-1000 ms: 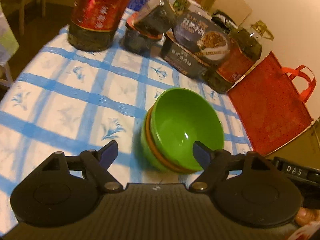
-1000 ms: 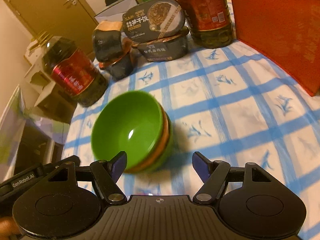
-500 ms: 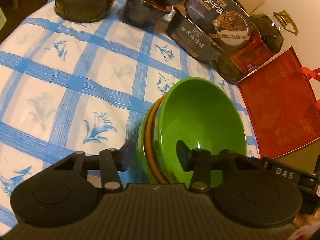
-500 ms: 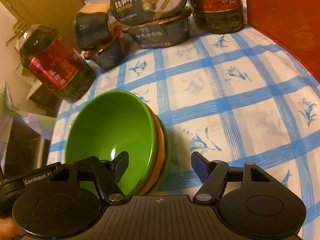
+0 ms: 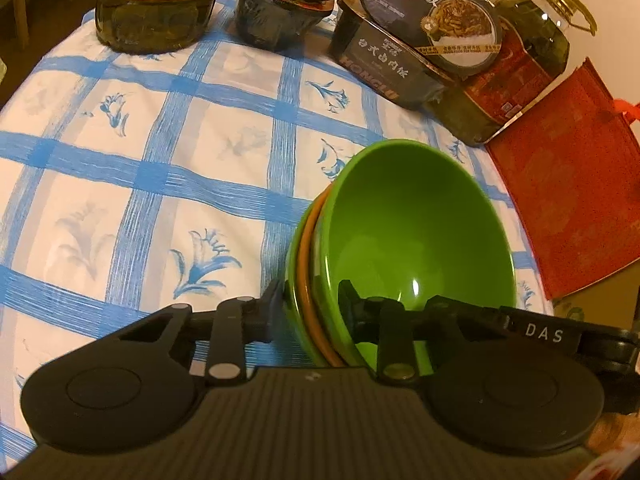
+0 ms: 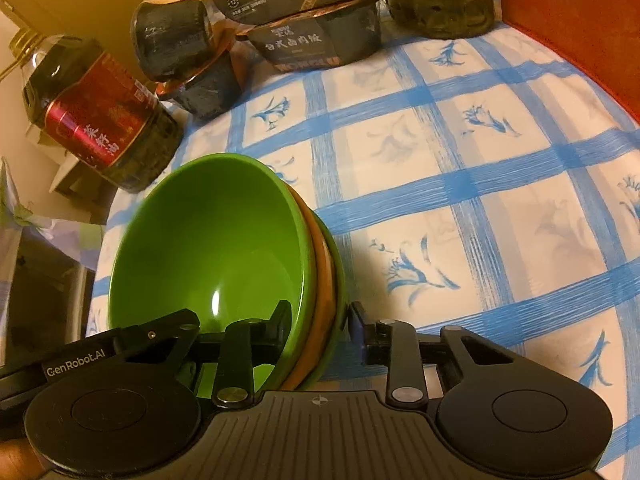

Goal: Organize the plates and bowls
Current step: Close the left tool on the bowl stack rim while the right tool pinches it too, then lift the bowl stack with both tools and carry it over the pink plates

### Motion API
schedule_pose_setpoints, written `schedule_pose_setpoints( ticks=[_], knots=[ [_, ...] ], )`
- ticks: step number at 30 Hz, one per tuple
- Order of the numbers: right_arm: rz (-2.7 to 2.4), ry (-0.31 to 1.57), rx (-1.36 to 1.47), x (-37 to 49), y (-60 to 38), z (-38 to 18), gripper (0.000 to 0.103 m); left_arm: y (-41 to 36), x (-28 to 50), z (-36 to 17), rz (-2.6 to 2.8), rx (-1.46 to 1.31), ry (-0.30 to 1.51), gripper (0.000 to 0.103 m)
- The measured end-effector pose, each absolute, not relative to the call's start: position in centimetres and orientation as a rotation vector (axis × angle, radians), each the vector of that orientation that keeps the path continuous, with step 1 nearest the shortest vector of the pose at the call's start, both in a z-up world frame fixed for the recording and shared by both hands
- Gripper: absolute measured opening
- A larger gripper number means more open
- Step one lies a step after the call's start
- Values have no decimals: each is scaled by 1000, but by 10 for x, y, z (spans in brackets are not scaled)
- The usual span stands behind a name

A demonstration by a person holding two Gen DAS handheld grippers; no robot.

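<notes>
Bowls: your stack [image 5: 416,236] sits on the counter [image 5: 168,184], near its edge. A green bowl lies on top, an orange one [image 5: 306,256] nested under it, another green one at the bottom. The stack tilts a little.
Left tool [image 5: 310,304]: your jaws straddle the stack's rim, one finger outside against the bottom bowl, the other inside the top bowl. The jaws are narrow and closing, with the rims of the stack between them; the pads look pressed on.
Right tool [image 6: 320,320]: you have the same arrangement on the opposite rim, one finger inside the top bowl, one outside by the bottom bowl. The jaws are narrow and closing on the rim. The outer pad sits just at the bowl wall; you cannot quite tell whether it is touching.
Counter: blue-check cloth with a flower print.
Back of counter: an oil jug [image 5: 156,0] with a red label, dark tubs [image 5: 280,12], boxed meals [image 5: 404,48] stacked two high, and a second oil jug [image 5: 516,72] behind them.
Bag: red [image 5: 572,208], lying flat at the counter's side, well apart from the bowls.
Hand: a bit of yours shows at the lower corner of the right view [image 6: 16,460].
</notes>
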State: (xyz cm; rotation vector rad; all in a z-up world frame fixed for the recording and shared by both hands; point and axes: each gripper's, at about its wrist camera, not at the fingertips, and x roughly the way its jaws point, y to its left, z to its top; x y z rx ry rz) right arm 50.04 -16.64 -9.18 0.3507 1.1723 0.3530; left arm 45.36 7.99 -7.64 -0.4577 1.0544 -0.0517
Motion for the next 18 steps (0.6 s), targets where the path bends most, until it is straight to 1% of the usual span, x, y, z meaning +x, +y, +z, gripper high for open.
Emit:
schedule_pose_setpoints(
  ticks=[9, 18],
  knots=[
    [334, 1156, 357, 491, -177, -79, 29, 69, 445, -63, -66, -429, 1053, 25],
    [323, 1111, 351, 456, -198, -32, 29, 48, 418, -17, -98, -419, 1025, 25]
  ],
)
